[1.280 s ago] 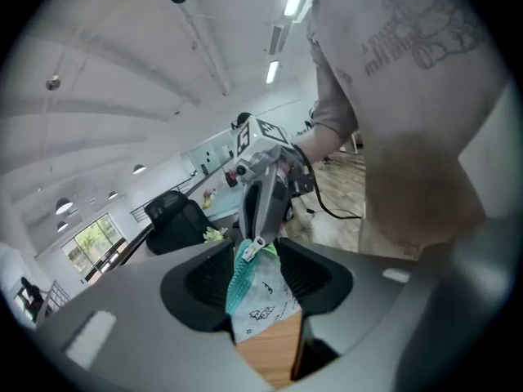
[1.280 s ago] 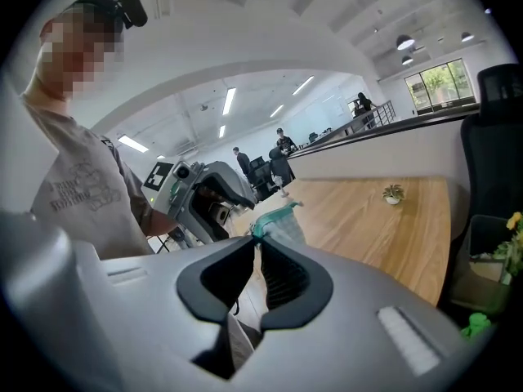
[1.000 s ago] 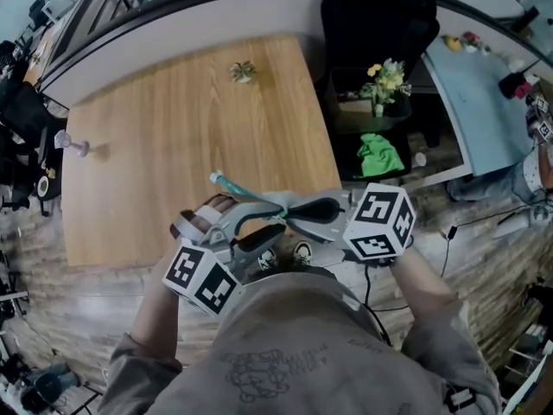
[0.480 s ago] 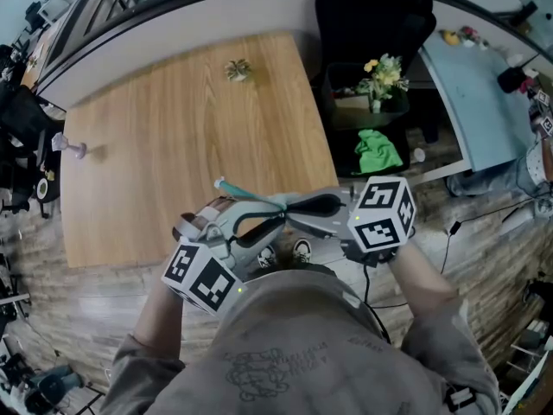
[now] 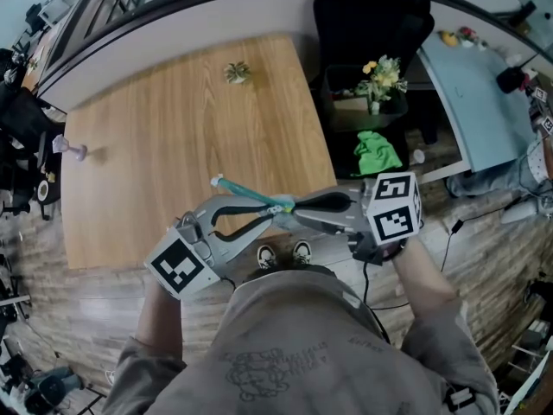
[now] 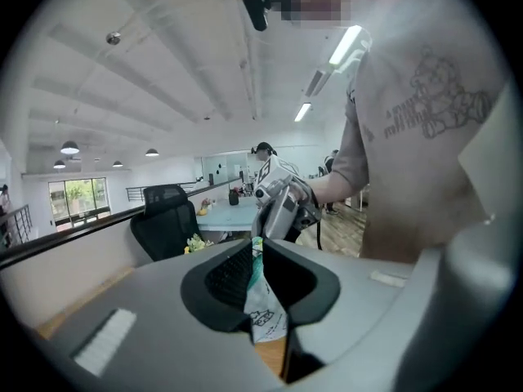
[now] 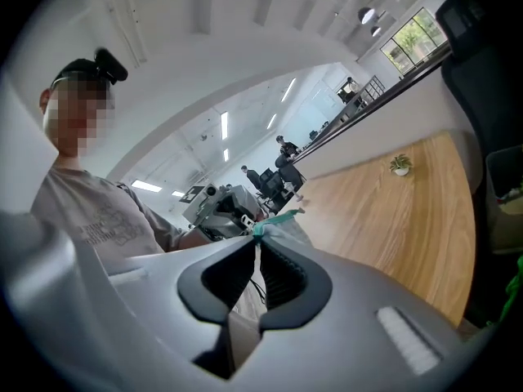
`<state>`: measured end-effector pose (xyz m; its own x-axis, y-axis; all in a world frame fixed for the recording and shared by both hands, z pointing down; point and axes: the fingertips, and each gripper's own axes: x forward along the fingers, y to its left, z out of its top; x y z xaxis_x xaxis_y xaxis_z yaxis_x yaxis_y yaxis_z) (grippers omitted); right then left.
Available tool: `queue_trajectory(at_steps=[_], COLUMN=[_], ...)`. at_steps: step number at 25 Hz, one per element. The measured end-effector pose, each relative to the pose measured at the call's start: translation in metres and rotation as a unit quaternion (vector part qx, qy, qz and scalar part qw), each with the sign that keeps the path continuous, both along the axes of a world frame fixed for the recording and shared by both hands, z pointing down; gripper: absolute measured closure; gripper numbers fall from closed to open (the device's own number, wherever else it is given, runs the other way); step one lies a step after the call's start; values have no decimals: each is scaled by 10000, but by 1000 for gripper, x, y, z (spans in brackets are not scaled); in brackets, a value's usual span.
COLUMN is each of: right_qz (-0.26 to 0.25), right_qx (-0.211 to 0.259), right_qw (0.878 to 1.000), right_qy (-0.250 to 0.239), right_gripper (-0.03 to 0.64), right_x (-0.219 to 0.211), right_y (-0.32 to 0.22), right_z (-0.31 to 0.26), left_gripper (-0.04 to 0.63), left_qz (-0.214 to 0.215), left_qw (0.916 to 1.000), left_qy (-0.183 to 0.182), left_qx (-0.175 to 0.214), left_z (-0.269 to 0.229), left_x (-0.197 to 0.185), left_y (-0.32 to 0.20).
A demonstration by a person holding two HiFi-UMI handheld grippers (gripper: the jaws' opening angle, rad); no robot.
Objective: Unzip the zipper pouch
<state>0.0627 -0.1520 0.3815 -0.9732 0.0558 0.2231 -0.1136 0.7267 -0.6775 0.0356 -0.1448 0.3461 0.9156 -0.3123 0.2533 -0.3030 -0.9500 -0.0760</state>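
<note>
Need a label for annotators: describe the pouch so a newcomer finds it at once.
Over the near edge of the wood table, the left tool and right tool meet tip to tip. The pouch is pinched between them; the left tool's jaws have just closed further on it. Teal zipper edge and pale printed fabric set it apart from the grey tools.
</note>
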Motion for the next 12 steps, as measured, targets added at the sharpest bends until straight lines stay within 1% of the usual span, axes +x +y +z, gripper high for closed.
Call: queue_trajectory(at_steps=[2,3,5,8,12], right_qz=[18,29,57,110,197], right_qx=[-74,-110,-152,-134,-160], right_qw=[9999,9998,9996,9997,9995], right_qy=[-108,-154,-212,-177,-161], right_gripper=[588,612,612,612,612], right_x=[3,5,9,13,16], right_y=[-1,-1,-1,-1,-2], right_z=[-2,-3,-5,-2,2], left_gripper=[557,557,557,557,558], left_qz=[-226,-289,-335,-344,-537], left_qw=[9991,9987,9982,9975,9966], left_qy=[6,-37,-91,-68,-118], left_qx=[-348,-416,-486,-615,-615], left_z=[6,8,12,15,18], left_x=[-9,-13,-17,-22,-29], left_y=[-3,-4,-6,-5,-9])
